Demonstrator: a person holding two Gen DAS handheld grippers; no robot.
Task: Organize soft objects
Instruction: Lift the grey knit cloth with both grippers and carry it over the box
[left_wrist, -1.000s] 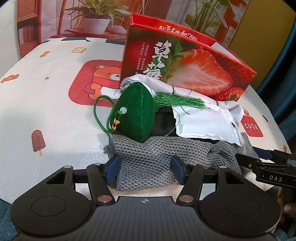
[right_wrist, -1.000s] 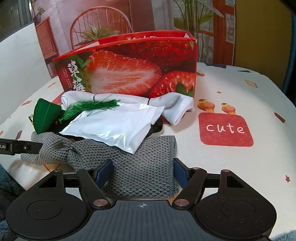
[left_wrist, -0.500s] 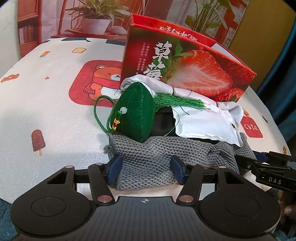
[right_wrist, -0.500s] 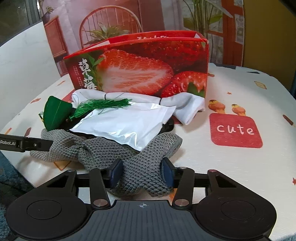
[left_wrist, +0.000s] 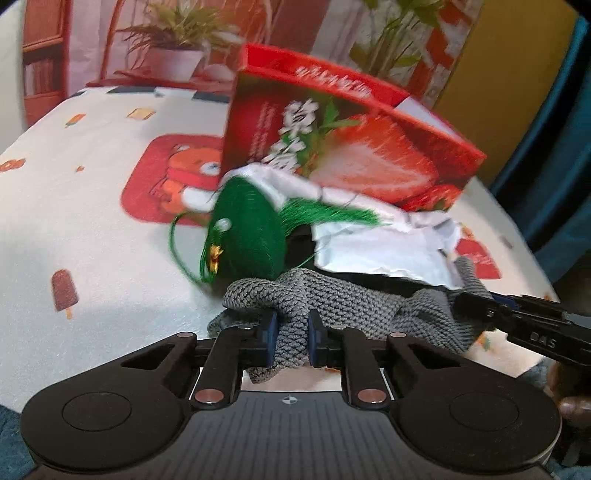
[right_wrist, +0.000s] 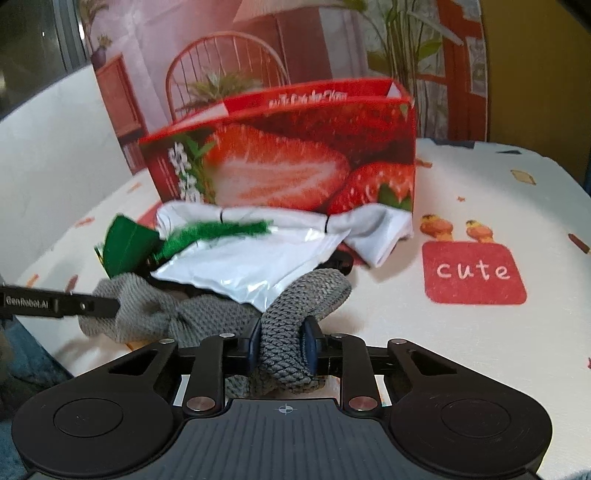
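My left gripper (left_wrist: 290, 341) is closing, pads pinching the near edge of the grey knit cloth (left_wrist: 332, 295). My right gripper (right_wrist: 282, 343) is closing too, clamped on a bunched fold of that cloth (right_wrist: 291, 310) at its other end. Just beyond both grippers, lying on the cloth: a green tasselled pouch (left_wrist: 247, 236) and a white packet (right_wrist: 247, 266). The strawberry box (right_wrist: 288, 162) stands behind them. Bare bench (right_wrist: 480, 332) lies right of my right gripper; more (left_wrist: 92, 229) lies left of my left.
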